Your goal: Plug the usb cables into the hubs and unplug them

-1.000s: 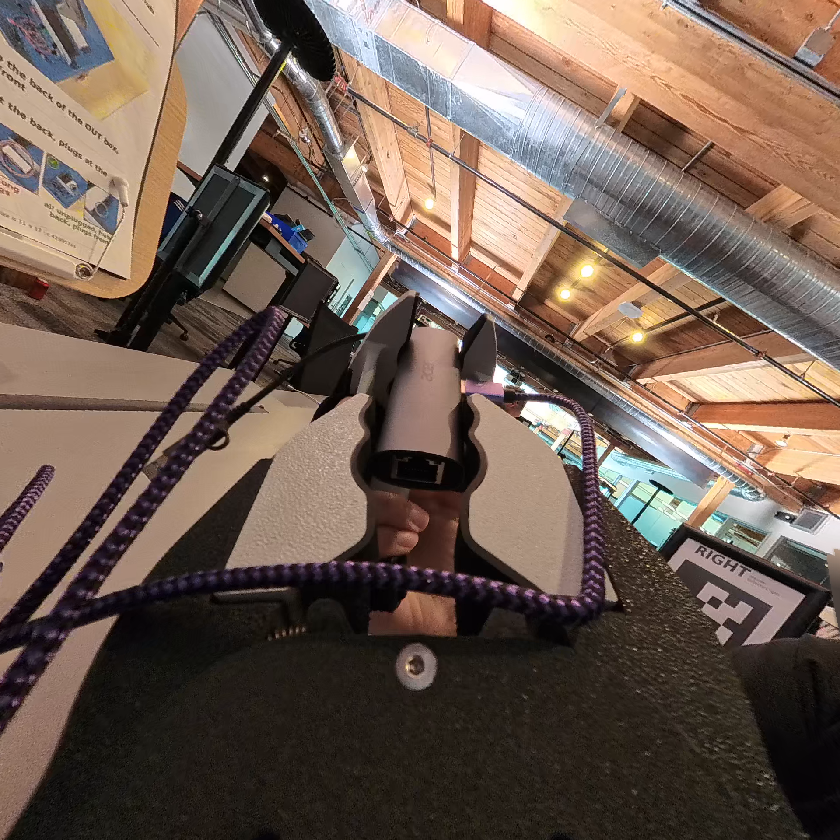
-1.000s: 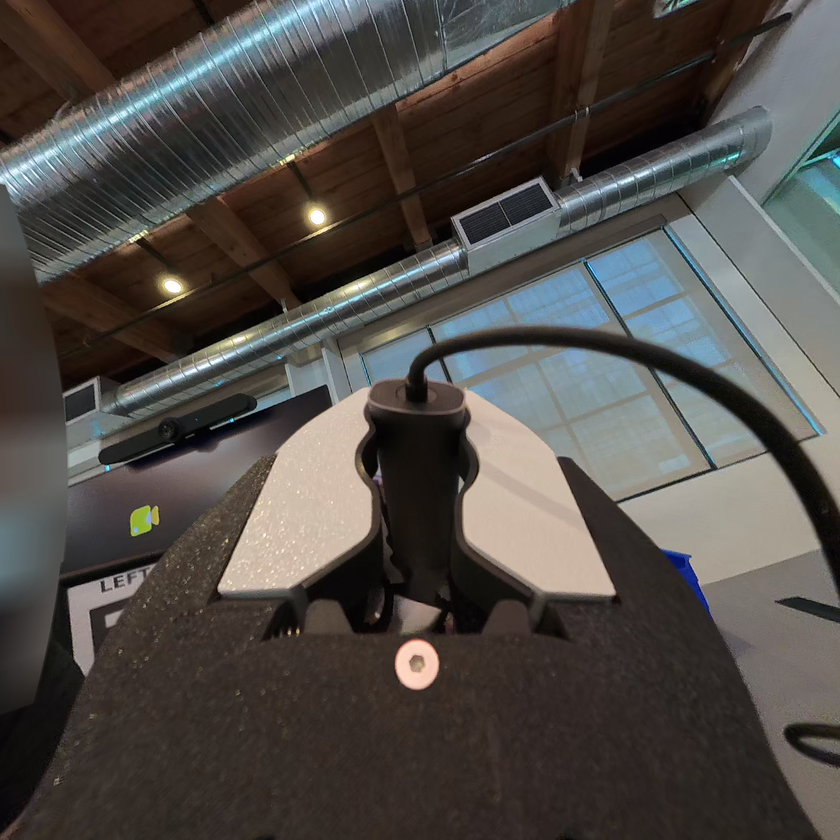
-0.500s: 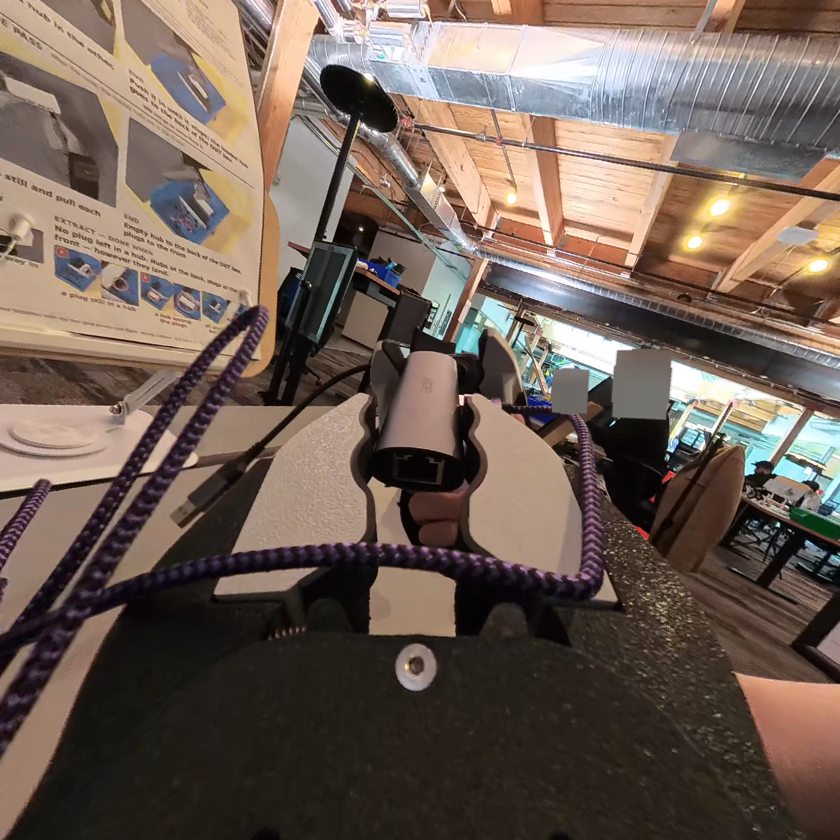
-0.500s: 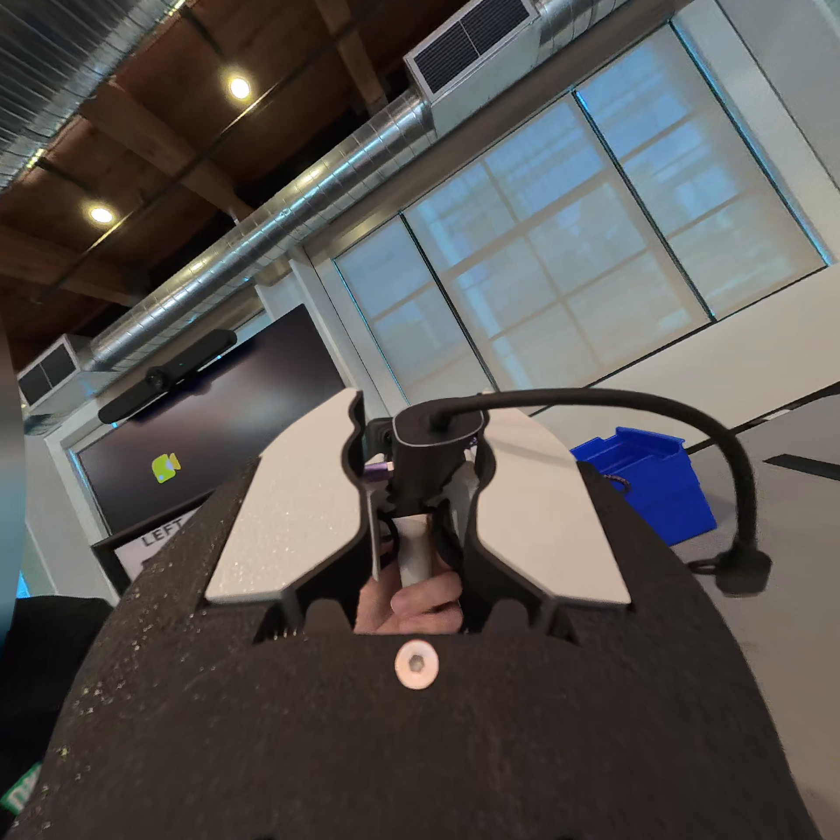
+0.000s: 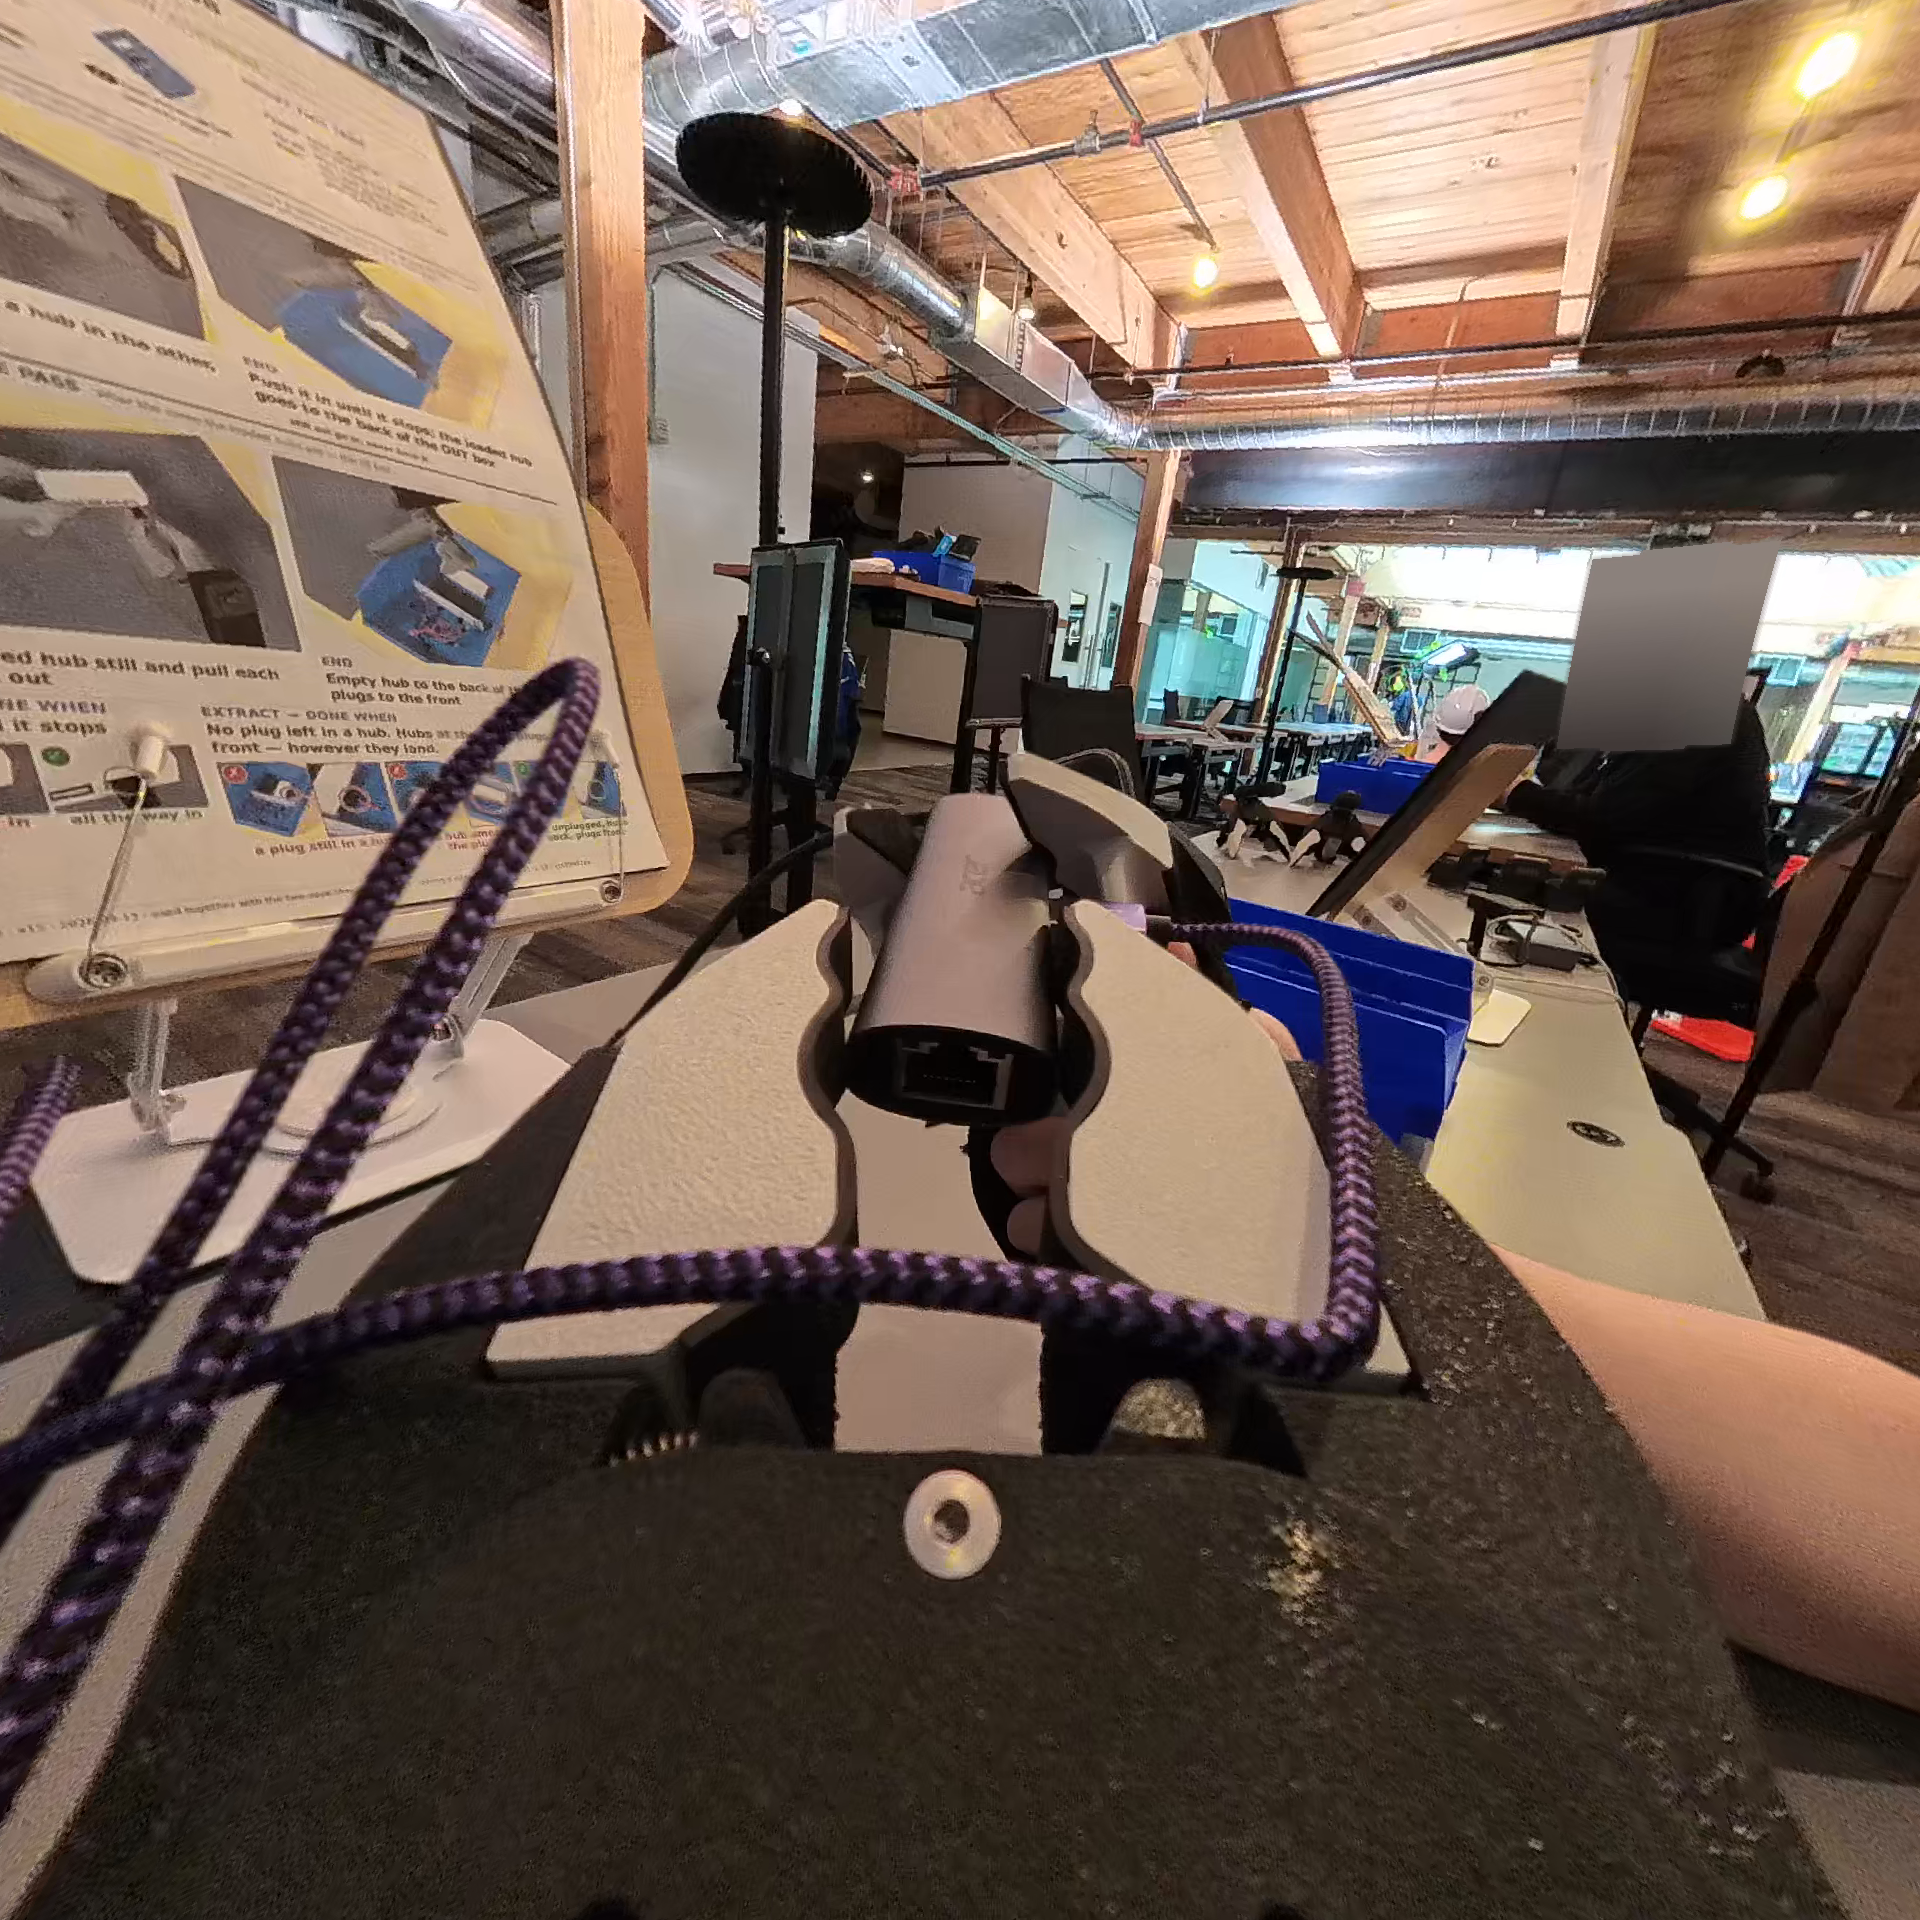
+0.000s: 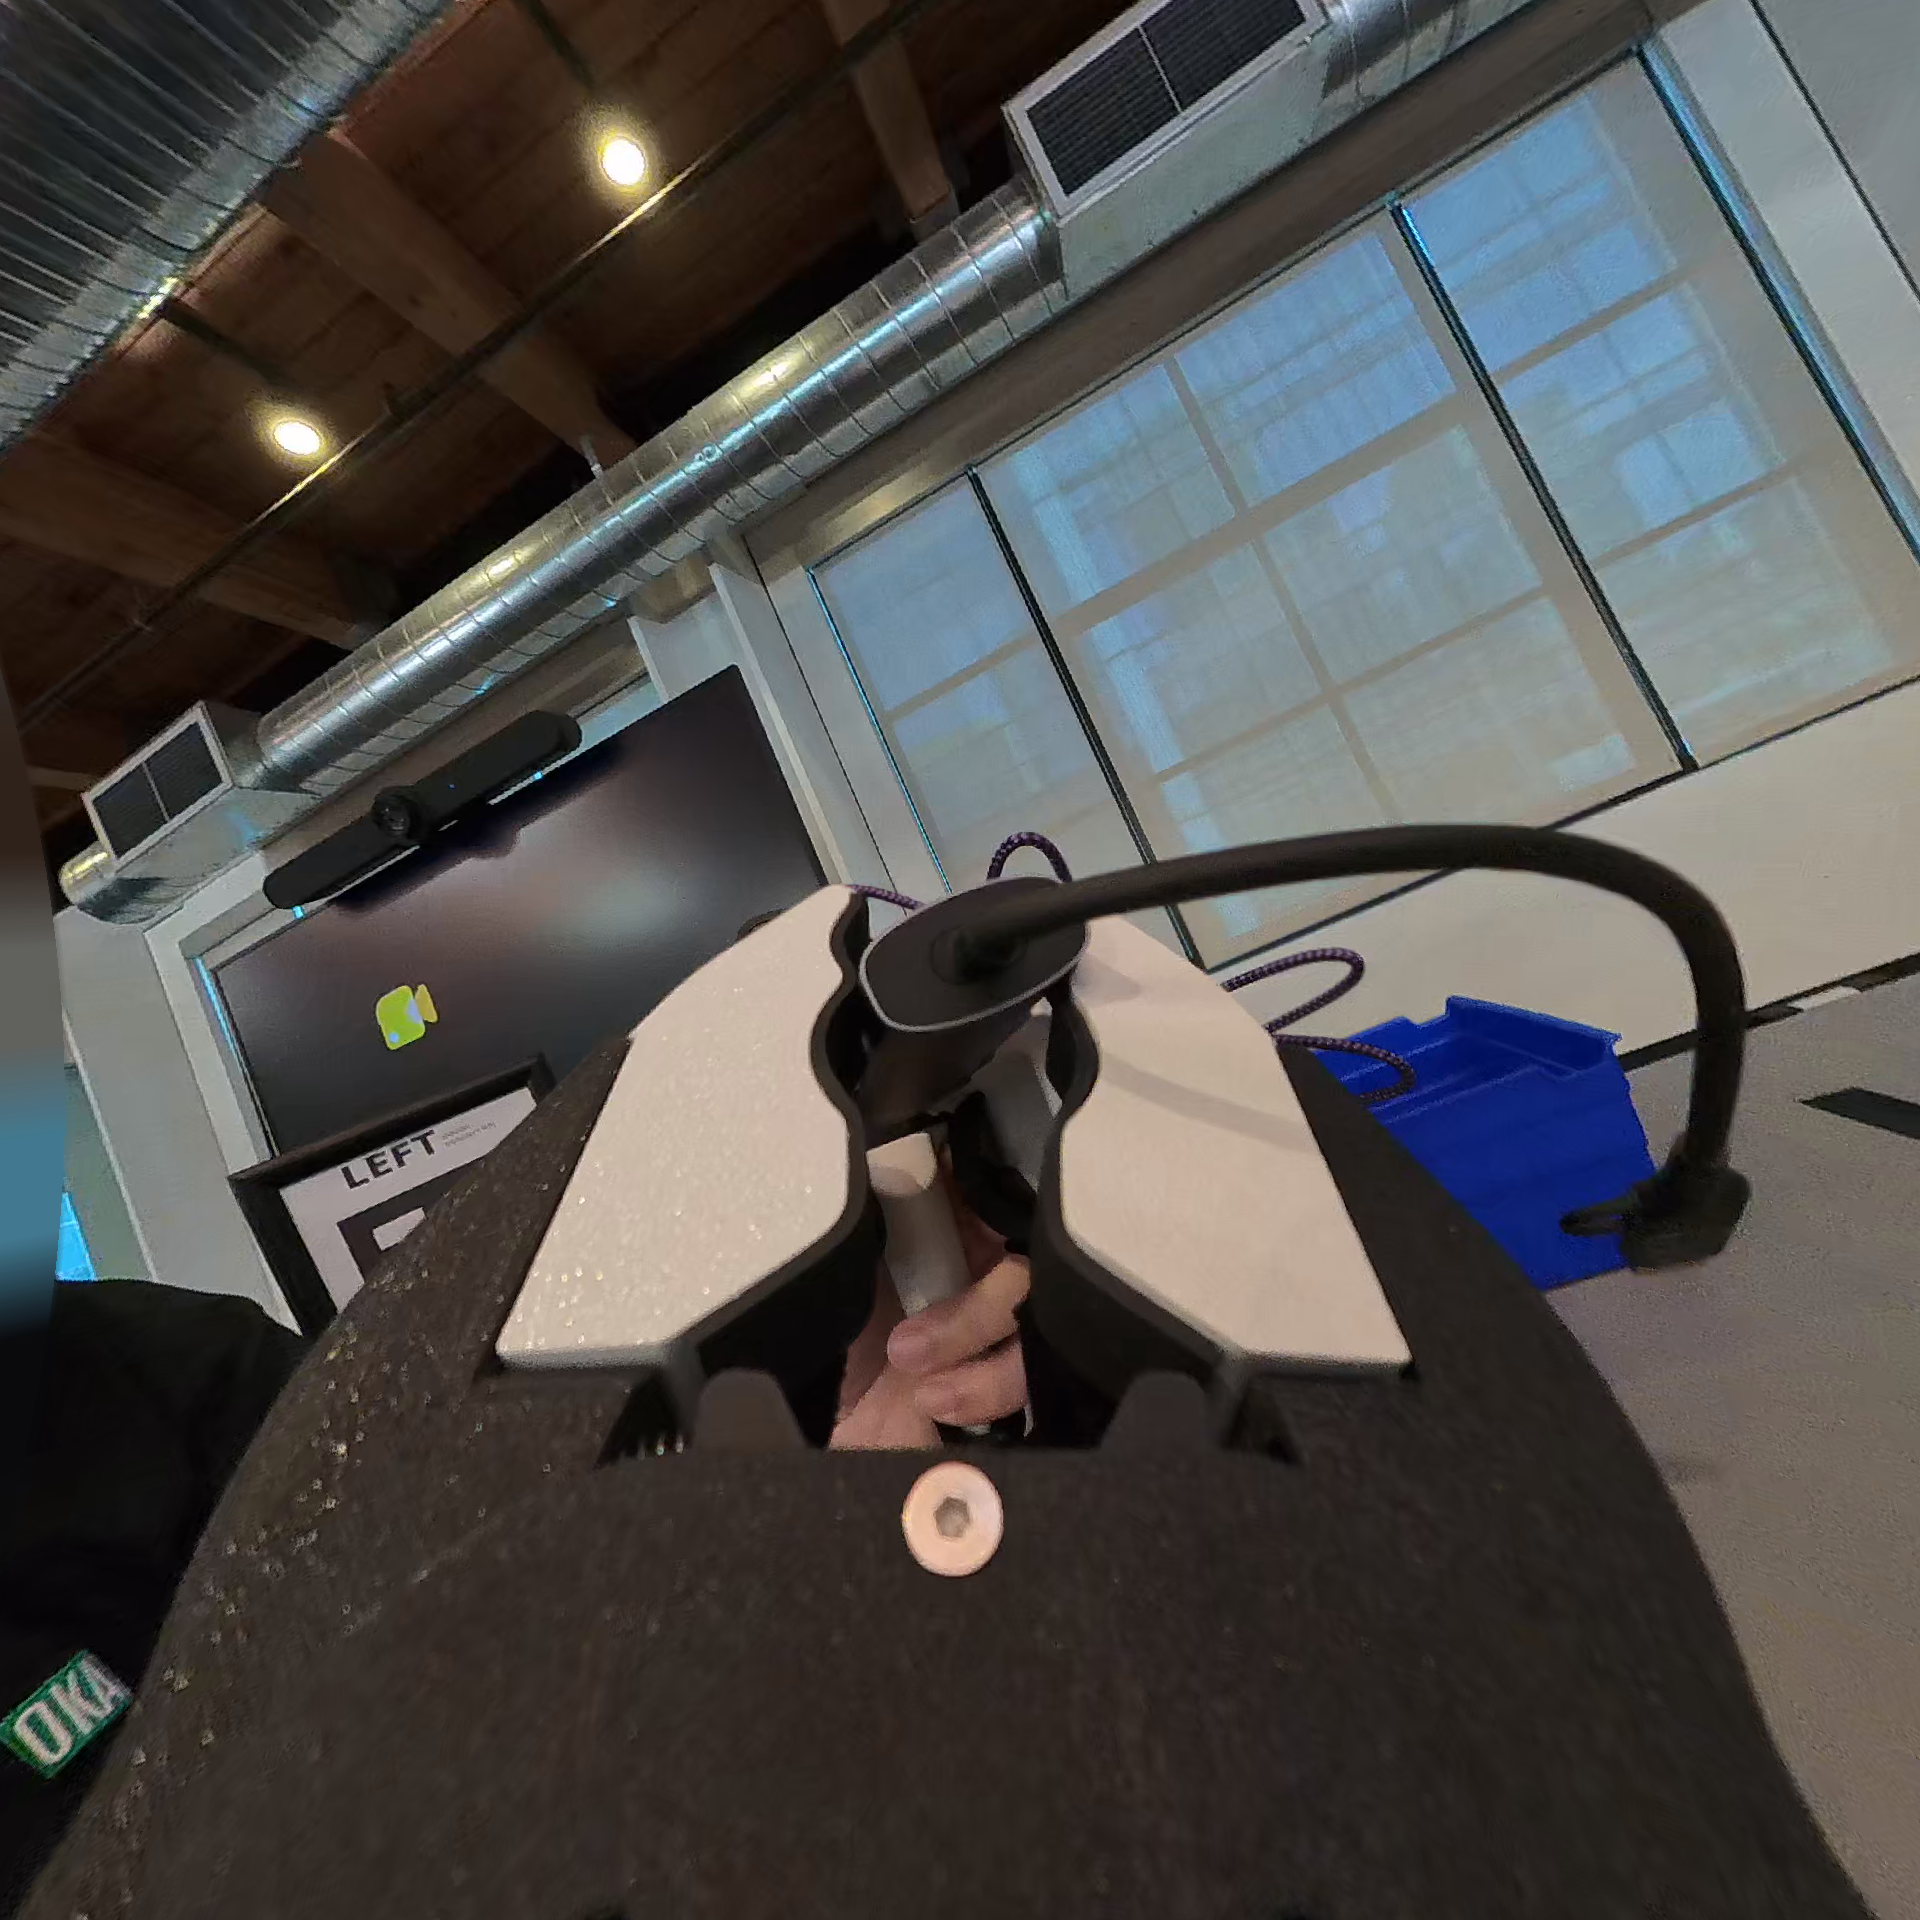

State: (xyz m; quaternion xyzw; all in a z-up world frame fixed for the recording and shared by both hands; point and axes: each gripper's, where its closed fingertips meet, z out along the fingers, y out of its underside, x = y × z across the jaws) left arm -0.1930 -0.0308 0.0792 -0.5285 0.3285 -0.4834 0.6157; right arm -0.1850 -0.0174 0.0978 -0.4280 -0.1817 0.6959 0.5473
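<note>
My left gripper is shut on a grey hub, whose network port faces the camera. A purple braided cable loops over the gripper, and its plug sits at the hub's right side. The fingers of my right gripper clamp the hub's far end. In the right wrist view my right gripper is shut on the hub's dark end. The hub's black cable arcs right and ends in a loose plug. A hand shows below the hub.
A blue bin stands on the grey table just beyond the grippers, also in the right wrist view. An instruction board on a white stand is at the left. A seated person is far right. Left and right tips are no more than a few centimetres apart.
Both views have tilted down from the ceiling toward the table and room. The blue bin has come into view. Both grippers have stayed shut on the hub.
</note>
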